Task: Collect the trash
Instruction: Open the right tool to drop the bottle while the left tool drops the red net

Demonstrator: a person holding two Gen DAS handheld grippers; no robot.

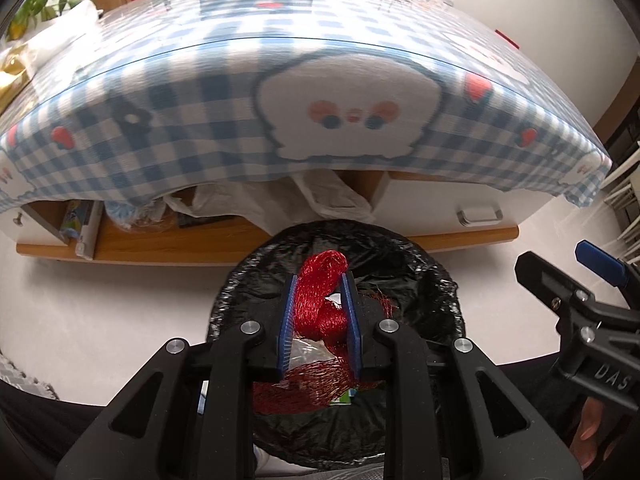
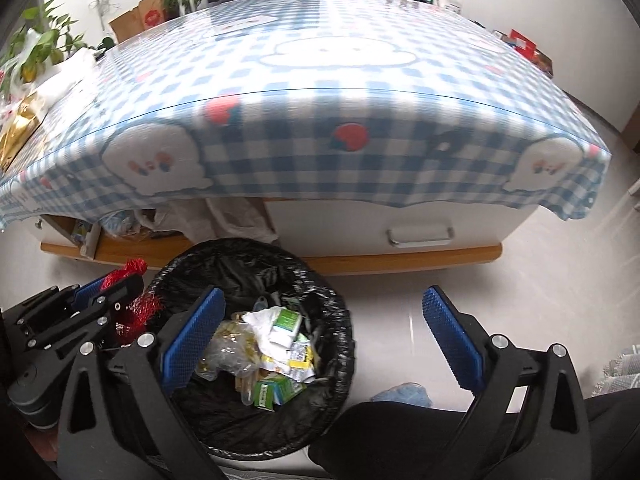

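Note:
My left gripper point(image 1: 319, 304) is shut on a red mesh net bag point(image 1: 320, 300) and holds it over the black-lined trash bin point(image 1: 436, 280). The net hangs down between and below the blue pads. In the right wrist view the left gripper point(image 2: 108, 288) shows at the bin's left rim with the red net point(image 2: 136, 308). My right gripper point(image 2: 324, 336) is open and empty above the bin's point(image 2: 328, 304) right side. The bin holds crumpled wrappers, small cartons and clear plastic point(image 2: 276, 344).
A low table with a blue-white checked cloth point(image 2: 320, 136) stands just beyond the bin, with a drawer handle point(image 2: 420, 236) and an open shelf of bags point(image 1: 200, 208). Plants point(image 2: 40, 48) and paper bags line the far left. White floor point(image 2: 540, 272) lies to the right.

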